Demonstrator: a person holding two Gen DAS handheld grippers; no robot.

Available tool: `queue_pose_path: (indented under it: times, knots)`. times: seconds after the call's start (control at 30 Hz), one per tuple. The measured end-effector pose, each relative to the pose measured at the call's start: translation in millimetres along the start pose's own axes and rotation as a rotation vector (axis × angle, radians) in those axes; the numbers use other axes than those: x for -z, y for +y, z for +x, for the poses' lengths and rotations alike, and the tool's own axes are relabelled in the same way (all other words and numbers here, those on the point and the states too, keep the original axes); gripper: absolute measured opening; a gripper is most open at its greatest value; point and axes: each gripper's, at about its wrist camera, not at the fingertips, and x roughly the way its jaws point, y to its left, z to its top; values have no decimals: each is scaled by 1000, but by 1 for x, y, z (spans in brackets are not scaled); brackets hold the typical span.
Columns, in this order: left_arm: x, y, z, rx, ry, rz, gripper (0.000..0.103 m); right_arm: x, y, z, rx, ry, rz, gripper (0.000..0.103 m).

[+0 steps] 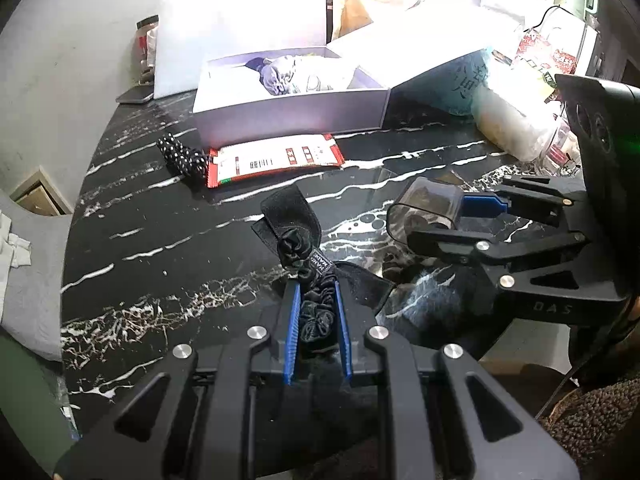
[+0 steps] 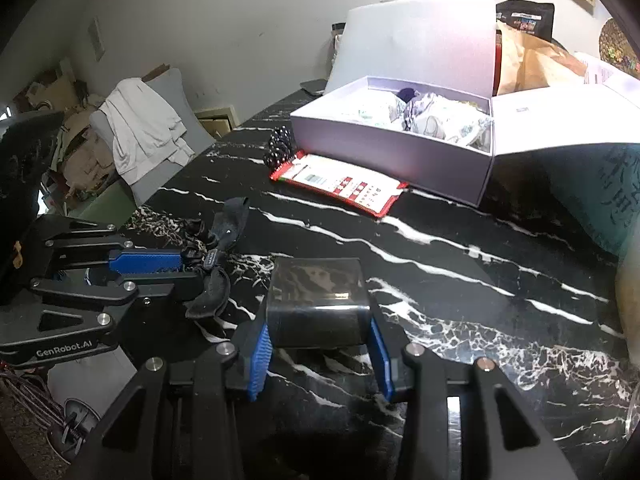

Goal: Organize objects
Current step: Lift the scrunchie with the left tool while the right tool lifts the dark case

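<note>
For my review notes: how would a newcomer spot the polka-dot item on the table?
Find the open white box on the black marble table. A red-edged packet lies flat before it. The polka-dot scrunchie sits at that packet's far end from the grippers: black fabric with white dots, the only spotted thing there.

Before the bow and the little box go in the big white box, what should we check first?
1. Left gripper shut on the black bow: ok.
2. Right gripper shut on the smoky clear case: ok.
3. White box open: ok.
4. Free room inside it: cannot tell, cloth already fills much of it.
5. Red packet lies before the box, so lift over it: ok.
</note>
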Motion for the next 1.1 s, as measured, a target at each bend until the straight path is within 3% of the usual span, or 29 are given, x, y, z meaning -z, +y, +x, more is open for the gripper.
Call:
queue_pose_path:
  times: [0.5, 1.1]
  knots:
    - [-21, -8, -16, -46, -12, 53, 16, -18, 1, -22, 13, -45, -29, 43]
    - [-80, 0, -13, -74, -37, 86, 16, -66, -15, -28, 46, -82, -75, 43]
